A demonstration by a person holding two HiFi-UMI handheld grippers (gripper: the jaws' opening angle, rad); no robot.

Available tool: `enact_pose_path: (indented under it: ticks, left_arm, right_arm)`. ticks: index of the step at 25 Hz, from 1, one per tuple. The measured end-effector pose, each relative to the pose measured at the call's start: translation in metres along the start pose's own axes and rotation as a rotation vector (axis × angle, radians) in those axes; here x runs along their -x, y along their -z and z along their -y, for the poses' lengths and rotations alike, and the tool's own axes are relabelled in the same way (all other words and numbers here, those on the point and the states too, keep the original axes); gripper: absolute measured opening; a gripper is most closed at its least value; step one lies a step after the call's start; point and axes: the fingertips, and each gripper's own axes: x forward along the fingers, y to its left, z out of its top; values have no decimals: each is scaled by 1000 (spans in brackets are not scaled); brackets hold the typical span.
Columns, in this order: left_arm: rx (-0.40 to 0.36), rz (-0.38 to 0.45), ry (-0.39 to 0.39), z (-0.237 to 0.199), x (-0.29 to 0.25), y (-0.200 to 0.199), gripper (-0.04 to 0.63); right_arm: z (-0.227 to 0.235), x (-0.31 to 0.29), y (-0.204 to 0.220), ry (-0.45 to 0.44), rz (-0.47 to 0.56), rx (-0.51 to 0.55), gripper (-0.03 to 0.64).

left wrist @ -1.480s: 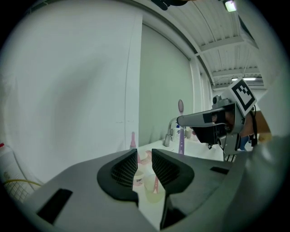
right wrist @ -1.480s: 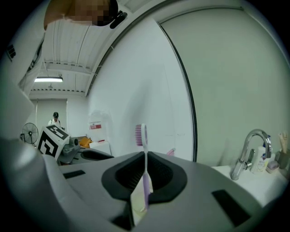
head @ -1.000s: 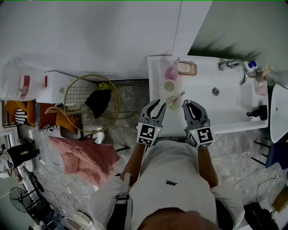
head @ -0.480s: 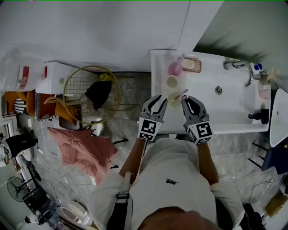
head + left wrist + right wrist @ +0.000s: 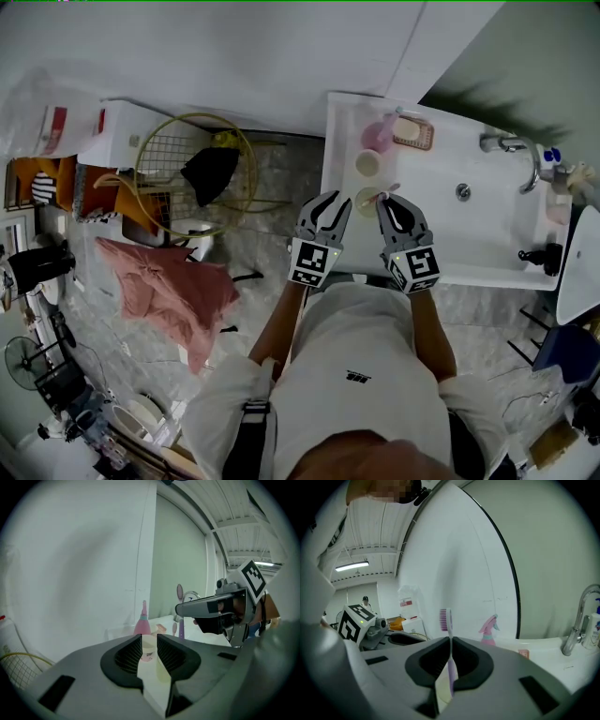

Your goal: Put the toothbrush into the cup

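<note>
Right gripper view: the toothbrush (image 5: 445,619) is clamped upright in my right gripper (image 5: 450,660). Its handle's lower end sinks out of sight between the jaw pads, and the faucet (image 5: 580,619) is cut by the right edge. Left gripper view: my left gripper (image 5: 149,651), jaws apart, covers the base of the printed cup (image 5: 148,648) and most of the pale cup (image 5: 162,670) beside it. The print is too blurred to read. Head view: the toothbrush is too small to show its bristles, my torso hides part of the front edge of the sink (image 5: 487,234), and my head is cut by the bottom edge
</note>
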Motion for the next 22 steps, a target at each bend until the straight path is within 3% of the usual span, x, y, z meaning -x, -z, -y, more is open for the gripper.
enact_pose_path:
  ticks: [22]
  left_arm:
    - [17,-34,-19,2,-5,14,95]
  right_arm:
    - [1,-21,43,-41,-106,-14,41]
